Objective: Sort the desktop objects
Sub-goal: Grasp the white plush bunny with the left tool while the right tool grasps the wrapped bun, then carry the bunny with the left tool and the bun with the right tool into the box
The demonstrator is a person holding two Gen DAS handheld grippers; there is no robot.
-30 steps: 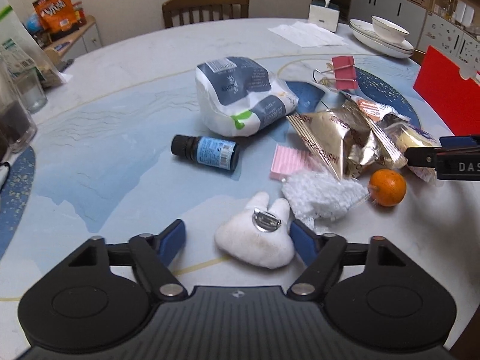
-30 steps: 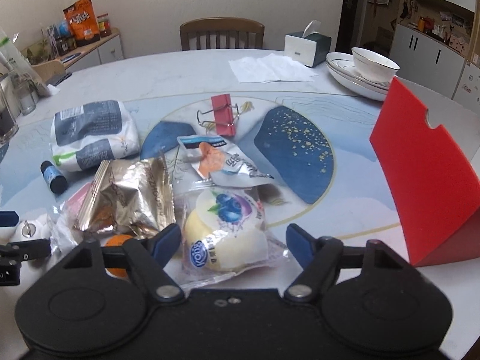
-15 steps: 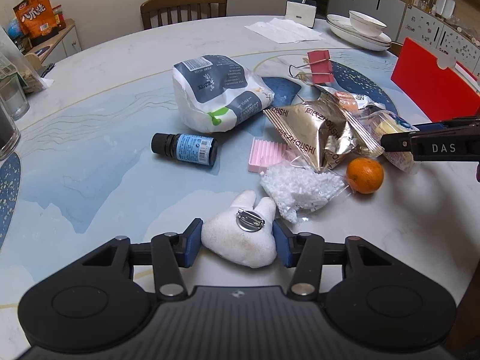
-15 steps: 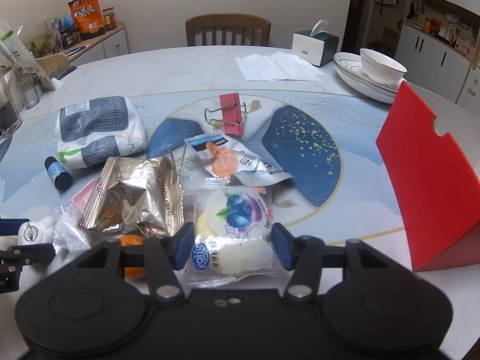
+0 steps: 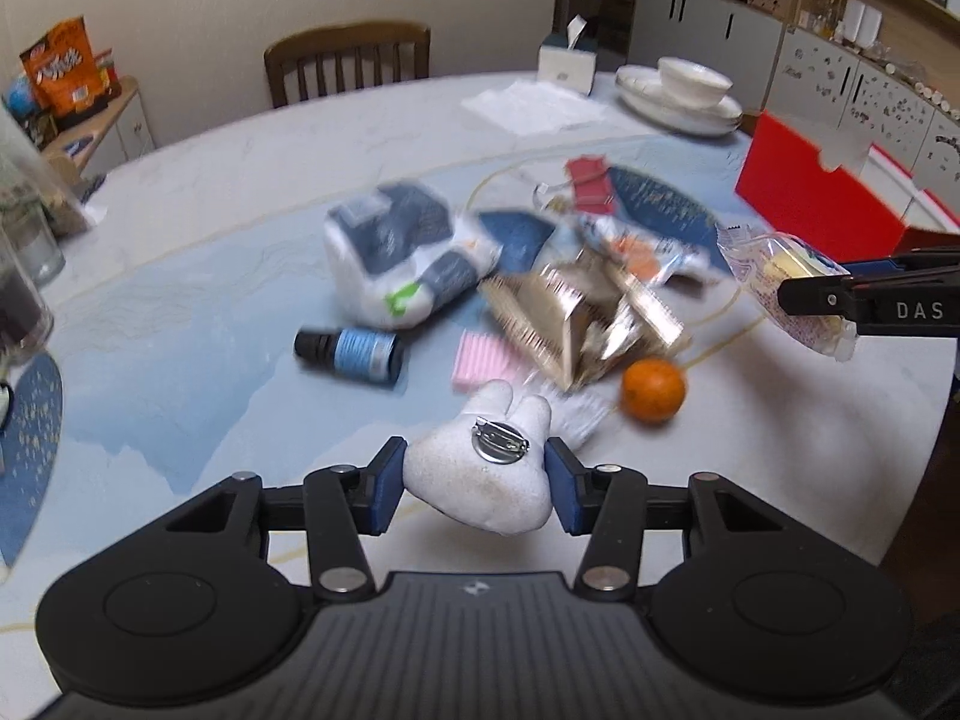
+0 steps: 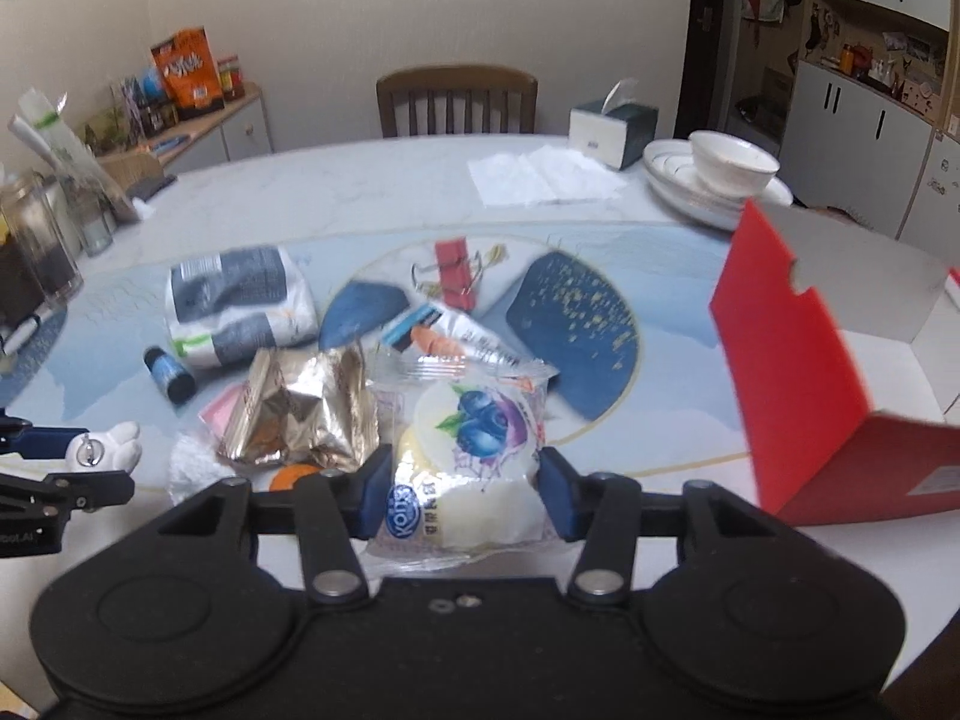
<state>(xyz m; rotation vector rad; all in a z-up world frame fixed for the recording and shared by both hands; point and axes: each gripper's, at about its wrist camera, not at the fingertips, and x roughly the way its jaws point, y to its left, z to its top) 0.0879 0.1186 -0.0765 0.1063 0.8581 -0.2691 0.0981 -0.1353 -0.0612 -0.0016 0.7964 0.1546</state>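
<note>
Left gripper point(image 5: 474, 483): blue pads pressed against both flanks of a white plush tooth brooch point(image 5: 483, 477), pin clasp facing up; the brooch hangs clear of the table point(image 5: 180, 276). Right gripper point(image 6: 462, 495): jaws closing, pads pressing the sides of a clear-wrapped blueberry pastry packet point(image 6: 465, 462), likewise raised above the surface. On the table beyond the left gripper: a mandarin orange point(image 5: 653, 390), a pink ridged pad point(image 5: 483, 357), a gold foil snack bag point(image 5: 576, 315), a dark dropper bottle with a blue label point(image 5: 351, 351) and a white-and-navy pouch point(image 5: 408, 252). Farther back lie an orange-printed sachet point(image 6: 450, 339) and a red binder clip point(image 6: 453, 270). An open red box point(image 6: 798, 354) stands at the right; stacked plates with a bowl point(image 6: 726, 171) and a tissue box point(image 6: 612, 126) sit near the far edge
</note>
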